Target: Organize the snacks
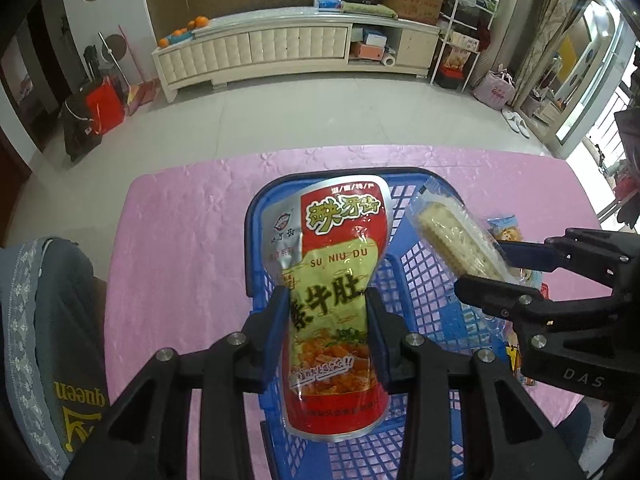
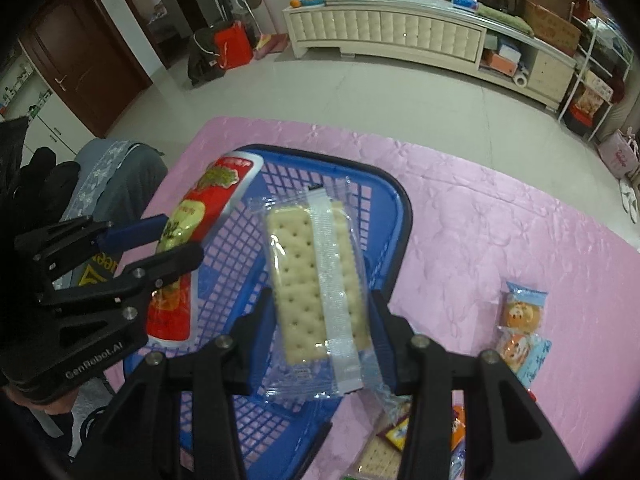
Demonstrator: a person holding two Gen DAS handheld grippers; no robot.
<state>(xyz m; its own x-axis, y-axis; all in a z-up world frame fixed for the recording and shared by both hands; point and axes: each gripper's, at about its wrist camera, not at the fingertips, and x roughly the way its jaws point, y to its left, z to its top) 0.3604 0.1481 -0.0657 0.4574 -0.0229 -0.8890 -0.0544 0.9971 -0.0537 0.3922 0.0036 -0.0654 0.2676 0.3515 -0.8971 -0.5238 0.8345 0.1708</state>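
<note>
My left gripper [image 1: 326, 300] is shut on a red and yellow snack pouch [image 1: 332, 280] and holds it above the blue mesh basket [image 1: 416, 280]. My right gripper [image 2: 322, 308] is shut on a clear-wrapped cracker pack [image 2: 312, 280], also above the basket [image 2: 392, 208]. Each gripper shows in the other's view: the right gripper [image 1: 486, 268] with the cracker pack [image 1: 448, 236] to the right of the pouch, the left gripper [image 2: 176, 240] with the pouch [image 2: 192, 216] over the basket's left rim.
The basket stands on a pink tablecloth [image 2: 500, 220]. Several loose snack packets [image 2: 520, 316] lie on the cloth right of the basket, and more [image 2: 384, 452] at the near edge. A chair with a grey cover [image 1: 48, 320] is at the table's left side.
</note>
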